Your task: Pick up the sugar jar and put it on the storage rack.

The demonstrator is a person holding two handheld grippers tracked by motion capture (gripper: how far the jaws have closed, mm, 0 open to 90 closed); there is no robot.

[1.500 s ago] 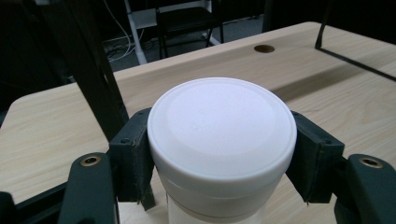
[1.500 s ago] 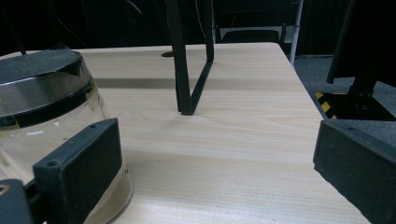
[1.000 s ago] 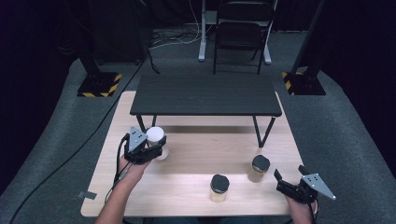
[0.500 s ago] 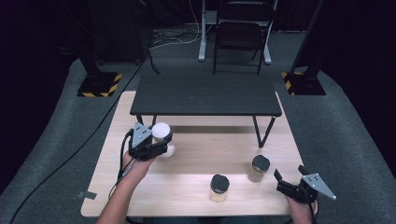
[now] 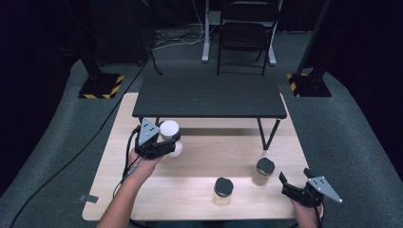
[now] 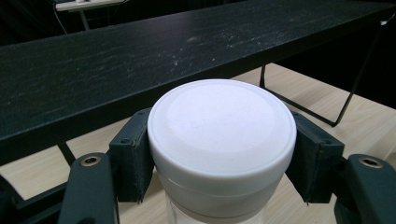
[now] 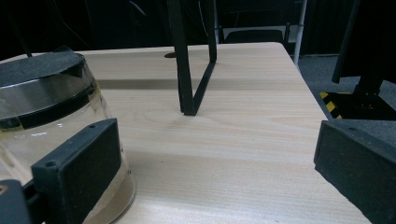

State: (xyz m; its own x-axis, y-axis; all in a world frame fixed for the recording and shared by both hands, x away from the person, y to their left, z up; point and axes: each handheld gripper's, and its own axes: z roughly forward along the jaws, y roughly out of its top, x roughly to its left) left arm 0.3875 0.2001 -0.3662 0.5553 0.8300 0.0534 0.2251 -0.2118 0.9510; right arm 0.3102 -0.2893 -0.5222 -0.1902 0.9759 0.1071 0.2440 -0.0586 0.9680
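Observation:
A clear jar with a white lid [image 5: 169,129] is off the wooden table [image 5: 199,161], with my left gripper [image 5: 167,141] shut on it just below the lid. In the left gripper view the white lid [image 6: 222,121] sits between the two pads [image 6: 133,154], close to the front edge of the low black table [image 6: 116,60]. At the table's front right corner my right gripper [image 5: 289,184] stands open. Nothing lies between its jaws in the right gripper view [image 7: 215,158], and a black-lidded jar [image 7: 42,107] stands just to their left.
Two black-lidded jars [image 5: 265,171] [image 5: 223,191] stand on the wood near the front. The low black table [image 5: 209,97] spans the back half on thin legs [image 7: 187,70]. A chair [image 5: 244,35] stands on the floor beyond.
My left gripper has lifted the white-lidded jar and carried it a little right, toward the black table's front edge. The right gripper has kept still.

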